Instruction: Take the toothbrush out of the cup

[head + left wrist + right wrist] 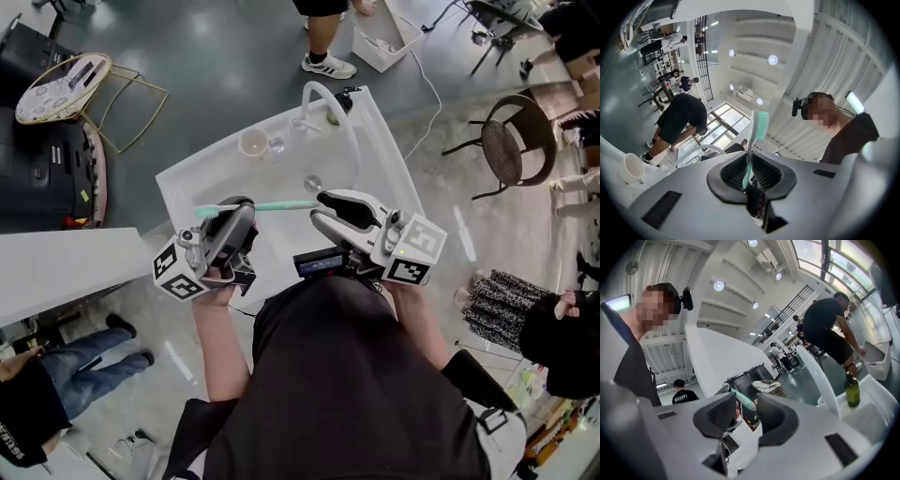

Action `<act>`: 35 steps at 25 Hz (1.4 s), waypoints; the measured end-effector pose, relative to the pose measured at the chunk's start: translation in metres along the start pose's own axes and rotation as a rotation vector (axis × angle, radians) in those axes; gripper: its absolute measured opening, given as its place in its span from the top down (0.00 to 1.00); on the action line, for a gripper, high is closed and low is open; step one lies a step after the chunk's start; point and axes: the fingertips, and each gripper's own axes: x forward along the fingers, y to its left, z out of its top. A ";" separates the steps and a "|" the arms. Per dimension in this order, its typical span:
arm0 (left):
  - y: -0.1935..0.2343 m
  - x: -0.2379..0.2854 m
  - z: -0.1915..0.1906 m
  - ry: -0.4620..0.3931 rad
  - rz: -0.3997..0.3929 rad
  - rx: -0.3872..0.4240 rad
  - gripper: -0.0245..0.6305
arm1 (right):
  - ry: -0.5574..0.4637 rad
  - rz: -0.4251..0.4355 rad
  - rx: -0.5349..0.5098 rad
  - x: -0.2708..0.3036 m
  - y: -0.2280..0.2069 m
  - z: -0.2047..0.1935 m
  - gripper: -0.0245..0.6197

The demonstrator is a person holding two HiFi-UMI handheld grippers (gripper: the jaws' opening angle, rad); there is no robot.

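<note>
Two grippers hung close together above the white sink, the toothbrush lying roughly level between them.

Left gripper: jaws clenched on the toothbrush toward its bristle end. Its own view showed the handle pinched between the pads, with the mint bristle head standing clear of them.

Right gripper: jaws released and spread wide. The far tip of the handle sat between them, and neither pad pressed on it.

The toothbrush was already out of the cup, which stood upright and well apart, near the tap.

Judged reason for the hold: the left alone bore the brush and kept it level, while the right stood free around the tip. The grip sat off-centre, so the long handle might droop or swing.
</note>
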 end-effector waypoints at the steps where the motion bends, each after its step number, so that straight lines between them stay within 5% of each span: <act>1: -0.001 0.000 0.000 0.002 -0.010 -0.004 0.90 | 0.005 0.009 -0.001 0.001 0.001 -0.001 0.77; 23: -0.028 0.010 -0.007 0.051 -0.180 -0.039 0.90 | 0.036 0.210 0.025 0.010 0.038 -0.004 0.77; 27: -0.035 0.009 -0.006 0.044 -0.207 -0.041 0.90 | 0.036 0.222 0.030 0.009 0.044 -0.006 0.86; 35: -0.025 0.011 0.000 -0.014 -0.131 -0.019 0.89 | -0.004 0.238 0.120 0.011 0.043 -0.002 0.88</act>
